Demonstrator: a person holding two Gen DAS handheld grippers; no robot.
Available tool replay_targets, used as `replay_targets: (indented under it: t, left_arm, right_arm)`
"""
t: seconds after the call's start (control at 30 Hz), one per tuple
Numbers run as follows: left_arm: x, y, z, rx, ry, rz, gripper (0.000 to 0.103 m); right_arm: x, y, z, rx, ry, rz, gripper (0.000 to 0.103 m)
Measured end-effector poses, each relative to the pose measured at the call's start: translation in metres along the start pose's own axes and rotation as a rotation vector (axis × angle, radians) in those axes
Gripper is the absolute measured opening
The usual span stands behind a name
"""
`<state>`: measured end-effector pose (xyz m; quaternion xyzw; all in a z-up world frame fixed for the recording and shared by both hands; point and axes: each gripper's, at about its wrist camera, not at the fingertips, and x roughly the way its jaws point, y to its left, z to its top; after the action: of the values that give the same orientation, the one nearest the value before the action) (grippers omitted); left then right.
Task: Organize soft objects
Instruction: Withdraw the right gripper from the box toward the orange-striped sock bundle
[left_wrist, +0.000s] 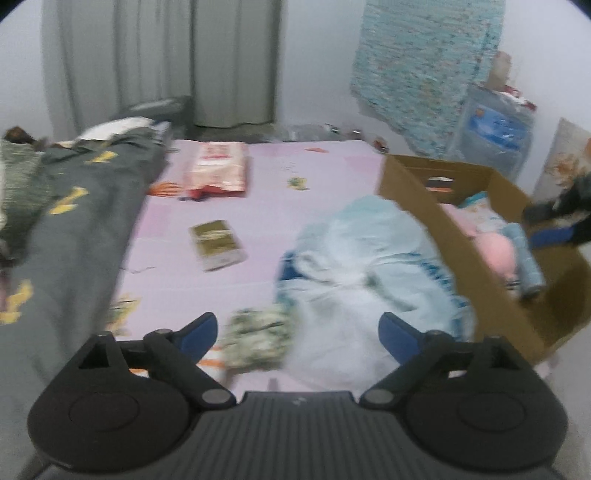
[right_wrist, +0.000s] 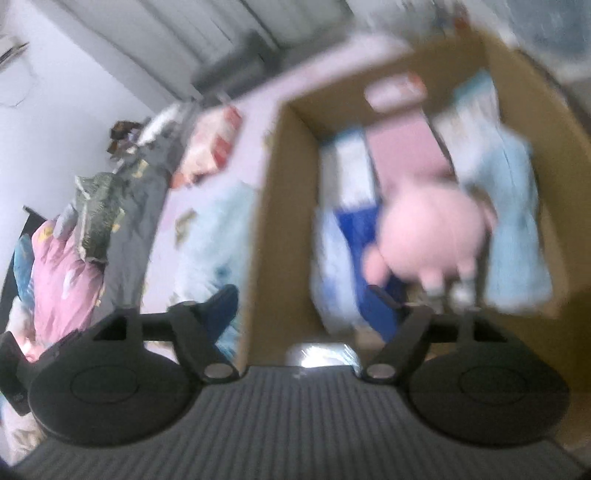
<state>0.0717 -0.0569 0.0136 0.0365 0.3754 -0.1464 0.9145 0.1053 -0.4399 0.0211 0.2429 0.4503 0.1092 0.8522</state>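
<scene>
With a pink plush toy (right_wrist: 432, 232) and folded cloths already packed in the cardboard box (left_wrist: 417, 192), a pale blue garment (left_wrist: 354, 266) is left on the bed (left_wrist: 266, 177) at its nine o'clock, both the left gripper (left_wrist: 299, 332) and right gripper (right_wrist: 310, 306) held empty, jaws apart.

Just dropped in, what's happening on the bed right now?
A person with two handheld grippers is sorting soft things into a cardboard box on the bed. A pink plush toy and light blue cloths already lie inside. The right gripper hangs open over the box, holding nothing. The left gripper is open and empty above a pale blue garment beside the box.
</scene>
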Motion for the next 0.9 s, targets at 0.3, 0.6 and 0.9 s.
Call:
replay_targets:
  t: [0.3,0.6,0.9]
  left_arm:
    - [-0.015,0.05,-0.016,-0.081,-0.007,0.143,0.103]
    - [-0.036,0.077,-0.005,-0.123,-0.109,0.173,0.072]
    - [-0.019,0.086,-0.025,-0.135,-0.021,0.157,0.088]
  right_arm:
    - [0.044,0.117,0.002,-0.166,-0.067,0.192,0.102]
    - [0.09,0.187,-0.013,-0.181,-0.087,0.312,0.1]
    - [0.143,0.211,-0.019,-0.203,0.057,0.334,0.092]
